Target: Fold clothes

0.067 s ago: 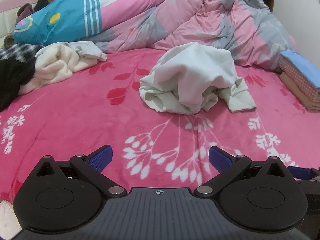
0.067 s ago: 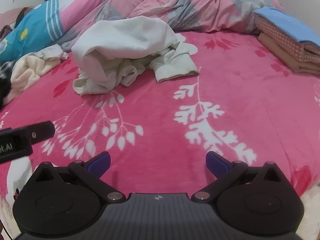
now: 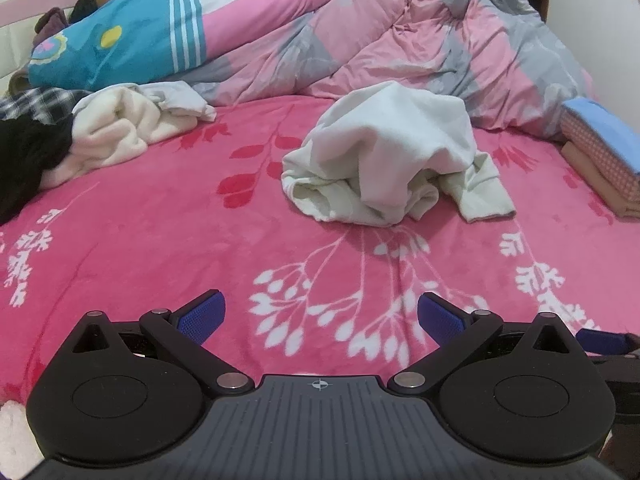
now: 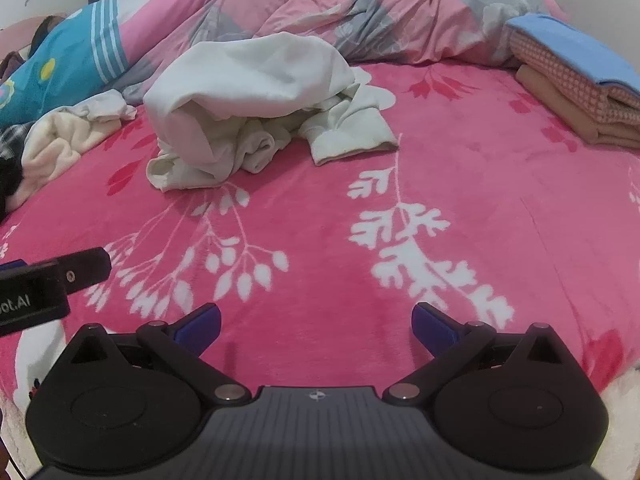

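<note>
Left gripper point(image 3: 321, 316): fingers spread wide, empty
Right gripper point(image 4: 316, 322): fingers spread wide, empty
White garment point(image 3: 384, 156): crumpled on pink bedspread point(image 3: 160, 232) — well ahead of both grippers

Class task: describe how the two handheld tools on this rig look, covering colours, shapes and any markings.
Both match. The left tool and right tool each have a ribbed dark grey body with a small crosshair mark, two round black discs, black link arms with silver pivot pins, and blue textured pads. In the right view, the left tool's black side carries white lettering.
</note>
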Demonstrator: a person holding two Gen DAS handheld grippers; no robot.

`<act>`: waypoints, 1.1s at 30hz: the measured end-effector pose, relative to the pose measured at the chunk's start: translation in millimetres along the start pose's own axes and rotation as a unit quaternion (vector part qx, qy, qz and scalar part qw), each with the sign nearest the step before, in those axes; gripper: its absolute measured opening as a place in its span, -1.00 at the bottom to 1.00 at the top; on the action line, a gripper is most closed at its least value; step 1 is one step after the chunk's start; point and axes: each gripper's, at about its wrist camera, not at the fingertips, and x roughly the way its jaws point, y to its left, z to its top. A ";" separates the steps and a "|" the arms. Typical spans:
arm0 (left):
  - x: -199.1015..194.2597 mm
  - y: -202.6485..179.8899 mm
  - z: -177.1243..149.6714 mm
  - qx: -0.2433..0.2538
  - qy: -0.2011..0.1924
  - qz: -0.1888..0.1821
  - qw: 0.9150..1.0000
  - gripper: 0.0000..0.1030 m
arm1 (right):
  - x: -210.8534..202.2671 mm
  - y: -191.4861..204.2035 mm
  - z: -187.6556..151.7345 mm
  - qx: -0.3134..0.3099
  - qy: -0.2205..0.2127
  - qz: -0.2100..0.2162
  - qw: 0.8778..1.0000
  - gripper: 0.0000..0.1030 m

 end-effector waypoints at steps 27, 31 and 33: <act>-7.0 28.8 -1.9 -0.001 -0.005 0.009 1.000 1.00 | -3.0 7.9 3.2 -0.016 -0.014 -0.030 0.999 1.00; -5.4 26.2 -2.9 0.008 -0.001 0.015 1.000 1.00 | -2.7 8.0 3.1 -0.016 -0.013 -0.031 0.999 1.00; -4.5 27.0 -2.8 0.007 0.002 0.017 1.000 1.00 | -2.7 8.3 3.1 -0.016 -0.013 -0.031 0.999 1.00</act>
